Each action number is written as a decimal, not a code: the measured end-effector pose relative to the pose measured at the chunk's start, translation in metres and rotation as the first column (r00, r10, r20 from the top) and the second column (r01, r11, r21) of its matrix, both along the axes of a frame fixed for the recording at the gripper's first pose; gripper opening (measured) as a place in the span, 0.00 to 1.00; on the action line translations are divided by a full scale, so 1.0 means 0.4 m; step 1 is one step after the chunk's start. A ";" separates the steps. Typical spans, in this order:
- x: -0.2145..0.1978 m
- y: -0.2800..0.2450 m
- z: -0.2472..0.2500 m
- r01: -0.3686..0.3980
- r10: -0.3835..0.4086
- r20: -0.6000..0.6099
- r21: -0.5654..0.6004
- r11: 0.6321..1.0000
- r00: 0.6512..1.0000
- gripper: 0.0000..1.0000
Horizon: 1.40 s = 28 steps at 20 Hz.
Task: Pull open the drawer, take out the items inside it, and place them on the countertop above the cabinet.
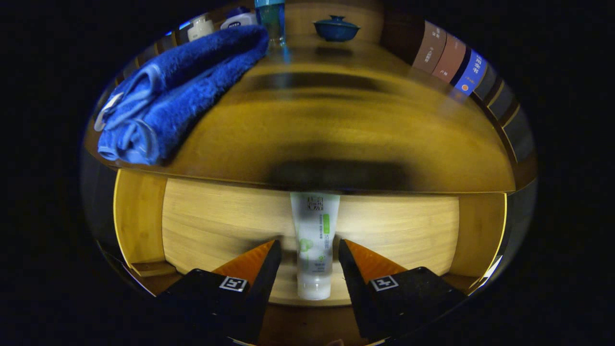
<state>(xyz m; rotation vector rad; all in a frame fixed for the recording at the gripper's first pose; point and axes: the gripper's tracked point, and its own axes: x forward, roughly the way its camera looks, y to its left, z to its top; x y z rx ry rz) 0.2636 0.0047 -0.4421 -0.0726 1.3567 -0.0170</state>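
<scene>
Below the glossy wooden countertop [336,115], the open bamboo drawer [216,226] holds a white plastic tube [313,245]. The gripper [310,252] fingers stand apart around it, not touching; next they should close, then lift.

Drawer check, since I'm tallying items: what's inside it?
One white tube lies in the drawer, between the open hand-held gripper fingers. The countertop covers the drawer's rear.

"nivea" on white jar [239,20] behind towel; tube print unreadable.
</scene>
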 end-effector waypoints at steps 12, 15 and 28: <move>-0.032 0.015 0.070 0.050 -0.058 0.051 0.149 0.988 0.997 0.27; -0.045 0.005 0.127 0.038 -0.051 0.072 0.160 0.986 0.996 0.27; -0.017 -0.011 0.321 0.044 -0.077 0.158 0.199 0.979 0.985 0.27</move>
